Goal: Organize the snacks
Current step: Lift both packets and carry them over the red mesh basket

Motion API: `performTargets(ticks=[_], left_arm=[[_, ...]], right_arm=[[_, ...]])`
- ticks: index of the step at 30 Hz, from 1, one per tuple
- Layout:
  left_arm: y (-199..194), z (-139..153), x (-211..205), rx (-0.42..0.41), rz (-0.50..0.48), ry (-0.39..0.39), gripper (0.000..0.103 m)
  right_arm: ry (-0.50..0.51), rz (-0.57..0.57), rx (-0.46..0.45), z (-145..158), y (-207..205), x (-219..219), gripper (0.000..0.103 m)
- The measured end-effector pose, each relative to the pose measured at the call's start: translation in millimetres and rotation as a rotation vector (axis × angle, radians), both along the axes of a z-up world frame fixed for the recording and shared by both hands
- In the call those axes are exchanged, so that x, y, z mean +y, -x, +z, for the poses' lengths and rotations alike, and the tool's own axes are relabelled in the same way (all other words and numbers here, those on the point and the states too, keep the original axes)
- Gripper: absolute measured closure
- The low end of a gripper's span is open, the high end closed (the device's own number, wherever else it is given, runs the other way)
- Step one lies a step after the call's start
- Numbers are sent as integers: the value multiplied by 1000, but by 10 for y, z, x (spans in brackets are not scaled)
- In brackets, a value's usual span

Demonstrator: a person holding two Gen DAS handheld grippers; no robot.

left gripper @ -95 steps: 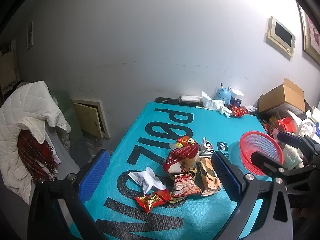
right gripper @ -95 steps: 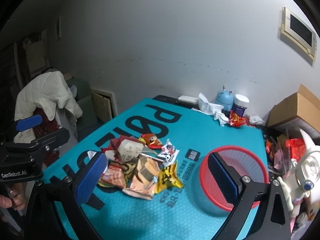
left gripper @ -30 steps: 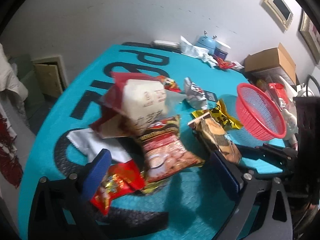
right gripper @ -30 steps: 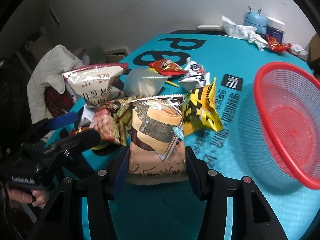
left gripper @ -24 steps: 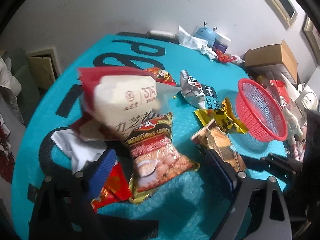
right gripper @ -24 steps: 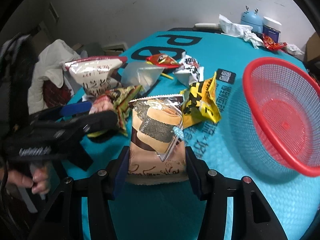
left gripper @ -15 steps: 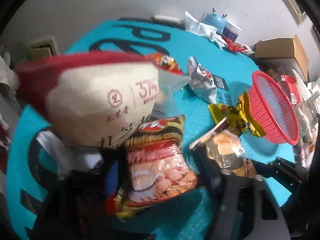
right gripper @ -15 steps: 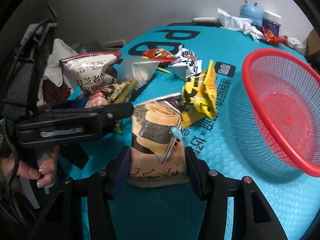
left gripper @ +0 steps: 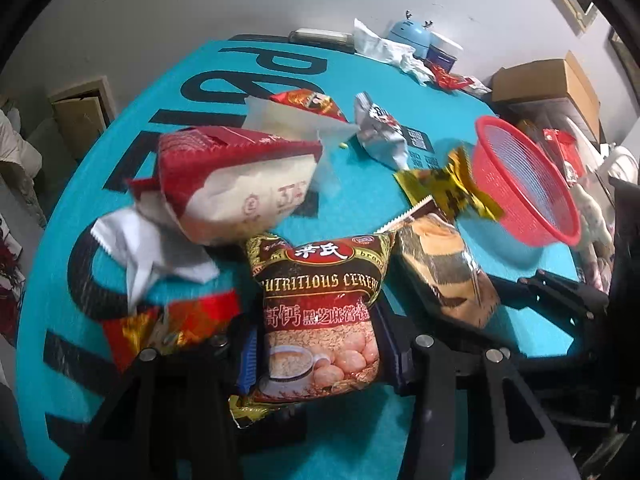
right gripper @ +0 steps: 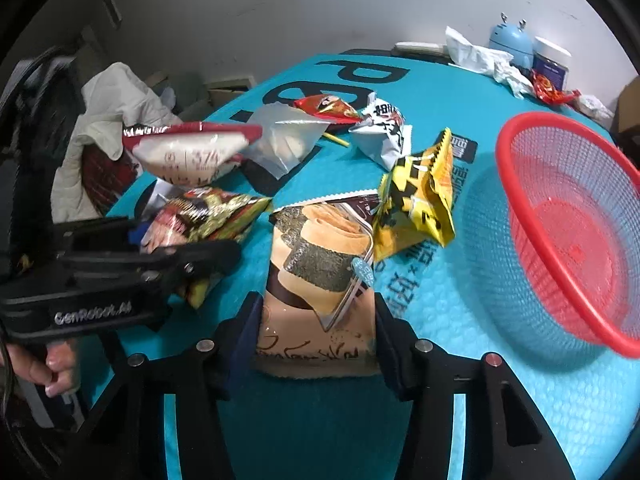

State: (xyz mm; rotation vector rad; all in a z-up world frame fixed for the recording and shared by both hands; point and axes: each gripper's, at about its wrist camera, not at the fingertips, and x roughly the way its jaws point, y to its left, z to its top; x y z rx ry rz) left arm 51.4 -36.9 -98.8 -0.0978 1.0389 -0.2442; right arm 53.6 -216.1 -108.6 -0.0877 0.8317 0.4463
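My left gripper [left gripper: 320, 344] is shut on the dark red cereal packet [left gripper: 320, 300], lifted slightly off the teal table mat [left gripper: 208, 80]; it also shows in the right wrist view [right gripper: 208, 216]. My right gripper [right gripper: 316, 328] is shut on the brown seaweed-roll packet [right gripper: 320, 276], also seen in the left wrist view [left gripper: 444, 268]. A red-and-white bag [left gripper: 240, 188], a yellow packet [right gripper: 420, 196], a silver-white packet [right gripper: 384, 128] and a small red packet [right gripper: 324, 106] lie beyond. The red mesh basket [right gripper: 568, 216] stands to the right, empty.
A white wrapper [left gripper: 148, 248] and a red-gold packet [left gripper: 168, 320] lie at the left. At the table's back are crumpled tissue [right gripper: 480, 60], a blue gadget [right gripper: 510, 42] and a jar [right gripper: 552, 62]. A cardboard box [left gripper: 548, 80] stands at the right.
My left gripper has closed on the cereal packet and lifted it. My right gripper keeps hold of the seaweed-roll packet, raised a little. The red-and-white bag has tipped sideways.
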Motion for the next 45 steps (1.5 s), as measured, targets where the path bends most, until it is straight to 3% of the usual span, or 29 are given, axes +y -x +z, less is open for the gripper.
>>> performTargets(ticks=[16,22,27,31,35,41,45], left_arm=[[635,-62,-210,20,-51,-16,56],[651,-73,-216,26,-33,-20,55],[659,-80,-214,29,-29,-22,55],[641,-85,-232,25,-30,-33,55],[605,-85,-246,23,-31,-38,55],[600,-82,-237,23,-32,-23,55],[625,-42,-200,28,-38,38,56]], right_arm=[[94,14,10,-90,687,-118,51],[108,8,14,-130,659,-94,49],[97,30,4,-147,619,-52,37],[129,43,-28,-163,617,-3,37],[132,11,-42,-159,589,-35,51],[73,8,-17,-134,561,-111,52],[22,30,20,-101,593,-133,52]])
